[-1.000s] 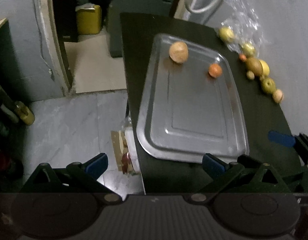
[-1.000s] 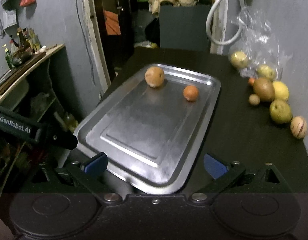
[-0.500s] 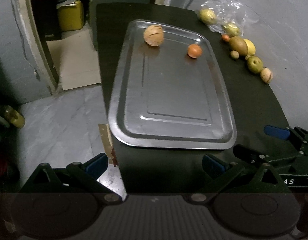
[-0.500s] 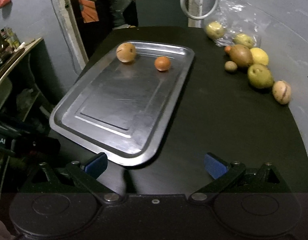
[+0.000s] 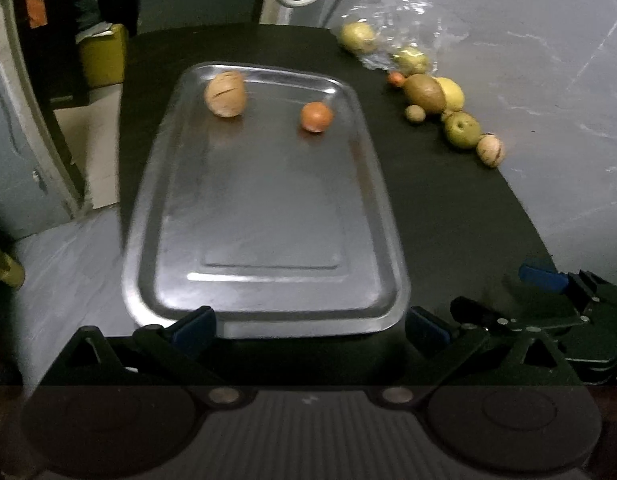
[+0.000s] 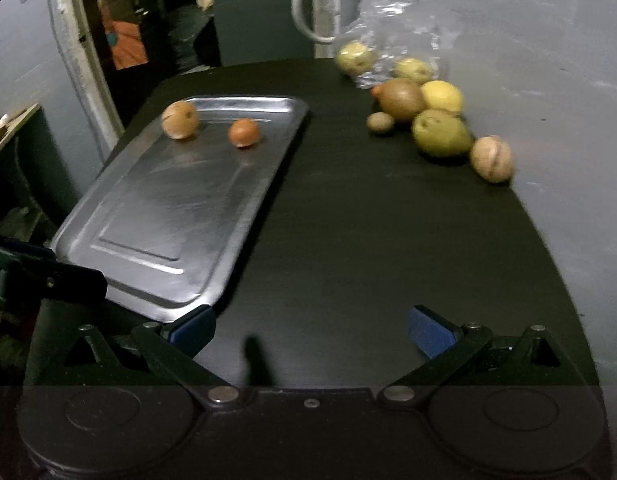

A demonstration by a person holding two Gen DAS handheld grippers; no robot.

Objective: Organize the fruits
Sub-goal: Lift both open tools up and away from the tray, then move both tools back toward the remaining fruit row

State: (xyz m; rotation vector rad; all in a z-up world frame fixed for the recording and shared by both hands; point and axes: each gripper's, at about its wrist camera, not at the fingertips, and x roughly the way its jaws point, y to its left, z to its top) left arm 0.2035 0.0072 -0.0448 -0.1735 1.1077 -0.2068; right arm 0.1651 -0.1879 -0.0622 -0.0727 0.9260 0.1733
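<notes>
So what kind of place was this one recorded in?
Probably a home utility or storage room: a dark table against a bare grey wall, a white hose hanging behind, and cluttered shelves near a doorway.

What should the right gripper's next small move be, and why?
Probably forward and a little right, toward the striped tan fruit, the nearest of the loose fruit by the wall. The right gripper is open and empty over bare table, and the tray holds only two fruits, so most still need moving.
</notes>
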